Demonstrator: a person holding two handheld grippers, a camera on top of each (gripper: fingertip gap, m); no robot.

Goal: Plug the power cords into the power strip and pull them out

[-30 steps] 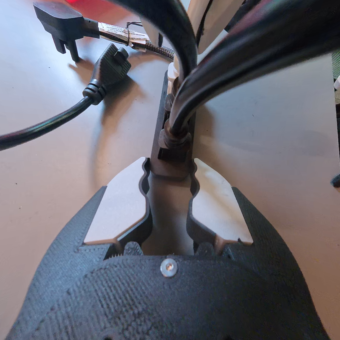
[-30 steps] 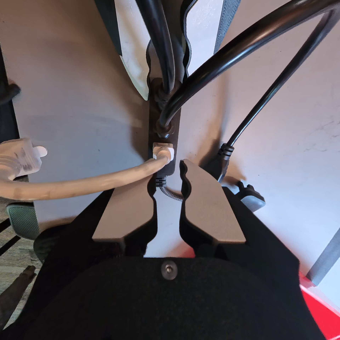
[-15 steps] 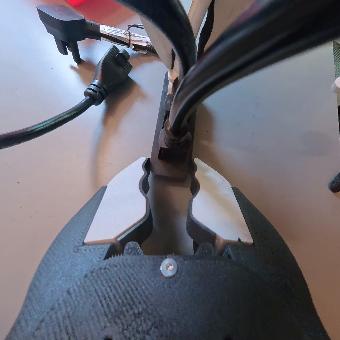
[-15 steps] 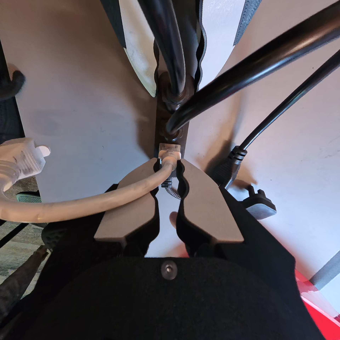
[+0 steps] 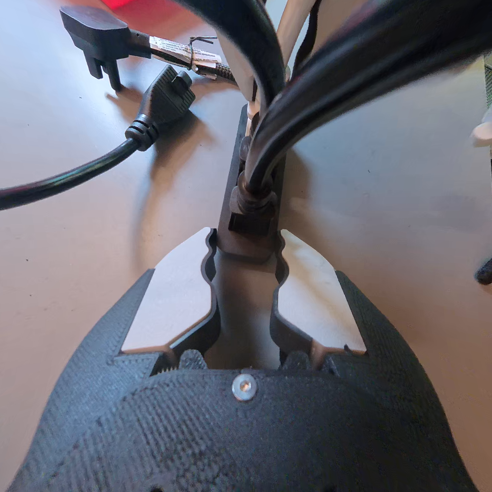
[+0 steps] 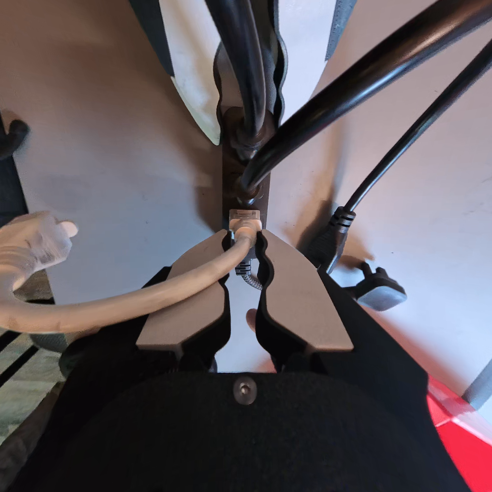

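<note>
The left gripper (image 5: 246, 246) clamps the power strip (image 5: 245, 250), the right gripper (image 6: 243, 235) pinches the beige cord (image 6: 159, 295), and thick black cords (image 6: 359, 80) arch across, with a loose plug (image 5: 166, 98) lying beside.

An office or lab workbench setting: a plain, smooth pale table (image 6: 133, 159) carries a black power strip (image 6: 246, 191) with several cords plugged in and loose plugs lying beside it. Past the table edge, a grey wood-pattern floor (image 6: 18, 372) and a dark chair-like base (image 6: 10, 138) show.
</note>
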